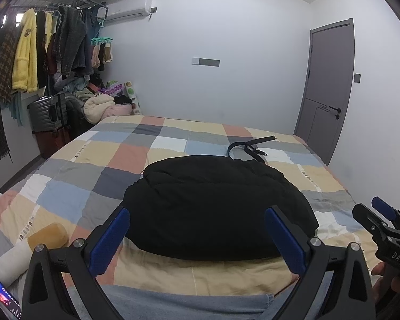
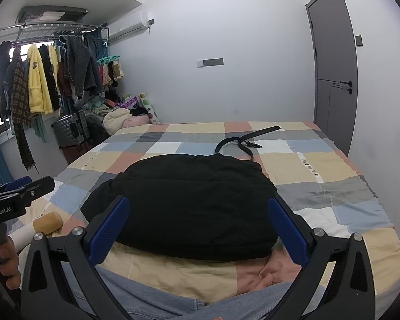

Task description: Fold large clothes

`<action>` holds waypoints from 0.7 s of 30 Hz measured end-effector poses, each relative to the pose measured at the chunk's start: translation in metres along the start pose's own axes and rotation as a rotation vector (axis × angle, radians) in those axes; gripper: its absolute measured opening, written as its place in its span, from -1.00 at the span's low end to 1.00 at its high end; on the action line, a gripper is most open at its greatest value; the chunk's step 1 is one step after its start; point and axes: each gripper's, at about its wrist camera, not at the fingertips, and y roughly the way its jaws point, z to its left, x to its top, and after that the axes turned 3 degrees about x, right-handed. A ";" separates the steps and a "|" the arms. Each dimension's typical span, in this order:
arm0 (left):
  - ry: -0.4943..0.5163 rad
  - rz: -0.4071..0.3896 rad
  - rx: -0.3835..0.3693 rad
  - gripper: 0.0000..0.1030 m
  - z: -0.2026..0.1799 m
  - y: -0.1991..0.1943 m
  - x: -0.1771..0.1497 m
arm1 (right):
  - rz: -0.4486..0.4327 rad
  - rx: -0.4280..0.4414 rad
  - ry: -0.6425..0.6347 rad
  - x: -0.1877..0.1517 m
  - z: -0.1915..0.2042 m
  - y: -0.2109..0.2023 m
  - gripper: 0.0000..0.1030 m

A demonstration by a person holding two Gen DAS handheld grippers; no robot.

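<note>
On the checked patchwork bedspread point(image 1: 98, 157) a puffy black garment point(image 1: 216, 205) lies folded into a rounded bundle, just ahead of the left gripper point(image 1: 197, 240) and right gripper point(image 2: 200, 229), both spread wide and empty

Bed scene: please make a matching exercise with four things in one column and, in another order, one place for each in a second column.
Things:
1. black garment
2. black belt
3. yellow coat
4. grey suitcase

Places:
A. hanging on the rack at the left
B. standing on the floor beside the bed
C. lying bundled on the near part of the bed
D. lying on the bed behind the bundle

Pairs: 1-C, 2-D, 3-A, 4-B
</note>
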 end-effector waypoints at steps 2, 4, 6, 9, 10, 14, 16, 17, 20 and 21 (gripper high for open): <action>0.004 0.003 0.002 0.98 0.000 0.000 0.000 | 0.002 -0.001 0.000 -0.002 0.000 0.000 1.00; 0.007 0.011 0.008 0.98 -0.001 0.002 0.000 | 0.006 -0.002 -0.004 -0.003 -0.001 0.001 1.00; 0.005 0.013 0.013 0.98 0.000 0.002 0.000 | 0.006 -0.002 -0.004 -0.004 -0.002 0.001 1.00; 0.007 0.013 0.034 0.98 0.000 0.004 0.000 | 0.007 -0.007 -0.005 -0.005 -0.002 0.002 1.00; 0.005 0.015 0.031 0.98 0.000 0.004 0.000 | 0.008 -0.009 -0.005 -0.005 -0.002 0.002 1.00; 0.003 0.019 0.030 0.98 0.000 0.003 -0.001 | 0.002 -0.016 -0.013 -0.005 -0.001 0.002 1.00; 0.005 0.017 0.029 0.98 -0.001 0.003 -0.002 | -0.002 -0.025 -0.010 -0.006 -0.002 0.001 1.00; 0.005 0.018 0.027 0.98 -0.001 0.003 -0.002 | -0.004 -0.026 -0.006 -0.006 -0.003 0.000 1.00; 0.008 0.021 0.027 0.98 -0.003 0.005 -0.003 | -0.008 -0.031 -0.002 -0.007 -0.004 -0.001 1.00; 0.010 0.022 0.026 0.98 -0.004 0.005 -0.004 | -0.007 -0.033 -0.003 -0.007 -0.005 -0.001 1.00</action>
